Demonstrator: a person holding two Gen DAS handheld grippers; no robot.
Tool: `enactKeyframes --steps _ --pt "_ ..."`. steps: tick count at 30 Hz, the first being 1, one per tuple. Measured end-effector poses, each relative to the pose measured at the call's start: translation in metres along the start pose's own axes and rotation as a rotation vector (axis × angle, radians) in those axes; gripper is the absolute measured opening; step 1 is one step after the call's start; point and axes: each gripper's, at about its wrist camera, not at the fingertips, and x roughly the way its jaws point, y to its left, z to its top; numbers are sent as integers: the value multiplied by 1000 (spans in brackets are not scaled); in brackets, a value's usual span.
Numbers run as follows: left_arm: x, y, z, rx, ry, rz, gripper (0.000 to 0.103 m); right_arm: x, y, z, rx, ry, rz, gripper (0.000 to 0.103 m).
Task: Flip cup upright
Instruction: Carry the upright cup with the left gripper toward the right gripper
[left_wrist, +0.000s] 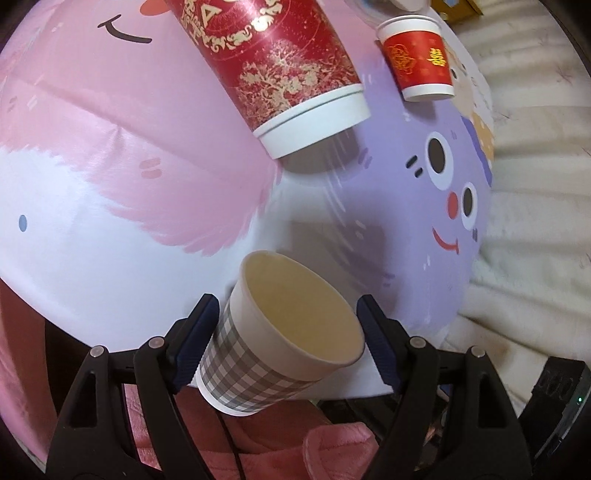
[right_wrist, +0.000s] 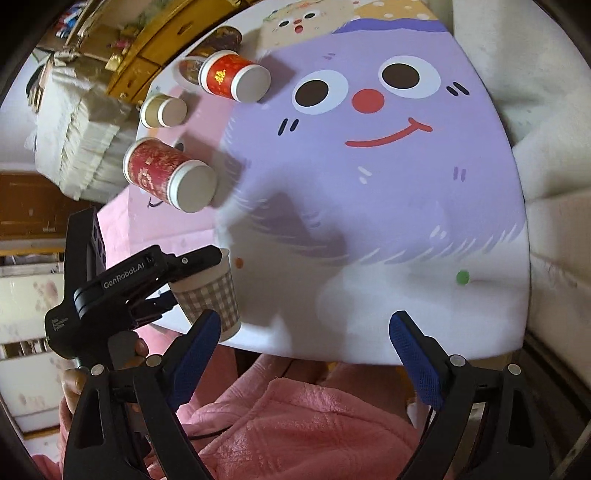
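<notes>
A grey-checked paper cup is held between the fingers of my left gripper, mouth up and tilted toward the camera, just above the near edge of the table. In the right wrist view the same cup sits in the left gripper at the table's near-left edge. My right gripper is open and empty, hovering over the near edge of the table.
A tall red-and-gold cup and a small red cup stand upside down further back. The right wrist view also shows a brown cup upside down. White padding borders the table's right side. A pink robe is below.
</notes>
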Motion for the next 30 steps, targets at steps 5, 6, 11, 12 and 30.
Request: enactKeyframes --steps 5,6,11,12,30 --pt "14 -10 10 -35 -13 15 75 7 -7 17 -42 31 -5 94" --pt "16 -12 12 -43 -14 14 76 9 -8 20 -48 32 -2 94" --pt "20 -16 22 -74 11 19 81 11 -8 35 -75 36 15 94" --pt "18 -16 22 -77 9 19 81 11 -8 39 -76 34 22 94" --pt "-68 -24 20 120 -181 41 84 36 36 45 -201 140 104 96"
